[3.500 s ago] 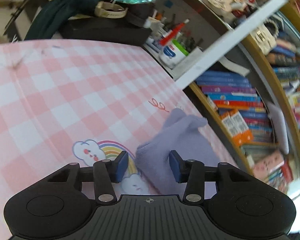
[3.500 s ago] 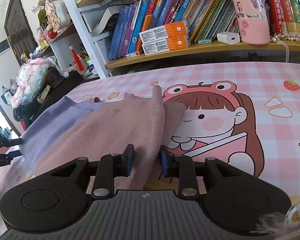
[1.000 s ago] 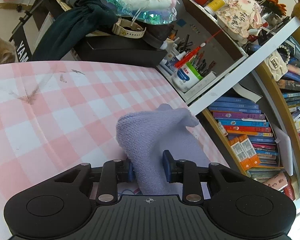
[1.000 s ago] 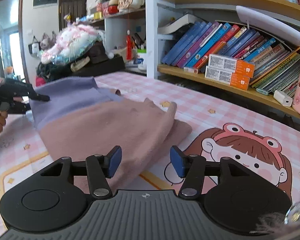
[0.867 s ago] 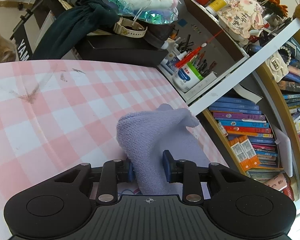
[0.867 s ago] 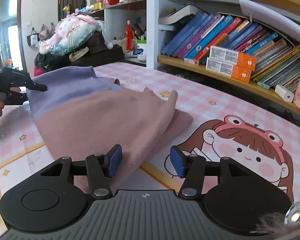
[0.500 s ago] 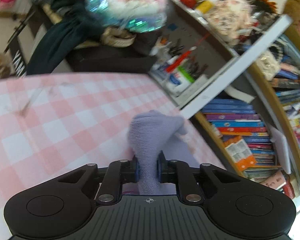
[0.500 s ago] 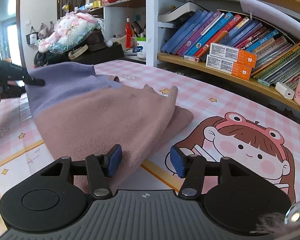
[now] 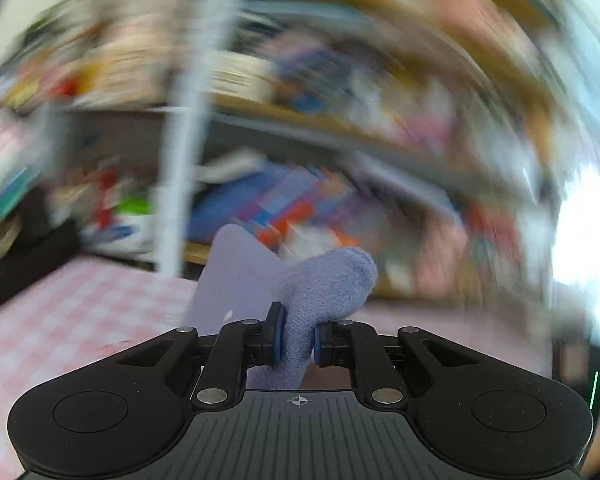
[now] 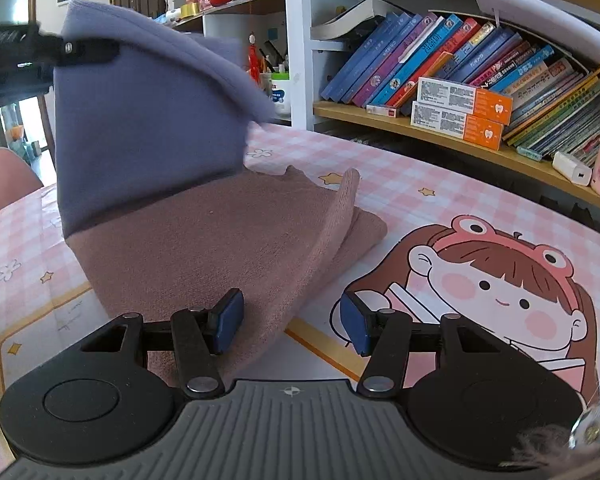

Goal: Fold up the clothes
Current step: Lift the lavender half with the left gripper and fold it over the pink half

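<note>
garment: two-tone lilac-and-dusty-pink knit garment (image 10: 204,240) on pink checked tablecloth (image 10: 440,184) | left gripper (image 9: 298,338) pinching lilac end, raised above pink half | right gripper (image 10: 290,320) spread, beside pink hem | tip: lay lilac edge squarely over pink hem

Left wrist view is motion-smeared: shelves (image 9: 340,128) and bench (image 9: 80,312) unreadable. In the right wrist view the lifted garment (image 10: 148,120) hides the left gripper's (image 10: 40,56) fingers; frame edge cuts its body.
</note>
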`<act>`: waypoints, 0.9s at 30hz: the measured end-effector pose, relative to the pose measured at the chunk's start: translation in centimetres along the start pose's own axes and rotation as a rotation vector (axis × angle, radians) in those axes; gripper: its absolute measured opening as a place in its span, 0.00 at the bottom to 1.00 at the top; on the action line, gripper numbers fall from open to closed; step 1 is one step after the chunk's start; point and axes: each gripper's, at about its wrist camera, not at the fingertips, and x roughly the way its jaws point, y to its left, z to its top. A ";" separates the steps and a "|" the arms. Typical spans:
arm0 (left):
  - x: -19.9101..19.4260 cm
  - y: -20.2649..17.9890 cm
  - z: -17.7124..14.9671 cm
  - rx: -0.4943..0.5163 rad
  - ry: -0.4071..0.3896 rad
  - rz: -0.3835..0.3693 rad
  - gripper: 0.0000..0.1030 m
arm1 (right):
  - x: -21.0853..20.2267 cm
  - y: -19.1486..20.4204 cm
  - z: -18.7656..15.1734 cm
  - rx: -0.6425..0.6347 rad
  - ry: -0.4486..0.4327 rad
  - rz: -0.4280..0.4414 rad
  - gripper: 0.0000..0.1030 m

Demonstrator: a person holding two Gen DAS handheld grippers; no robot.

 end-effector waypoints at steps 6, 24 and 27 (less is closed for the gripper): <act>3.5 -6.8 -5.0 0.373 0.205 -0.037 0.22 | -0.2 -1.4 0.0 0.083 0.003 0.039 0.48; 1.3 -9.4 -4.4 0.556 0.056 -0.024 0.12 | 0.0 -2.2 -0.2 0.153 0.027 0.070 0.48; 2.6 -11.2 -7.6 0.726 0.174 -0.034 0.13 | 0.0 -2.3 -0.2 0.159 0.029 0.072 0.48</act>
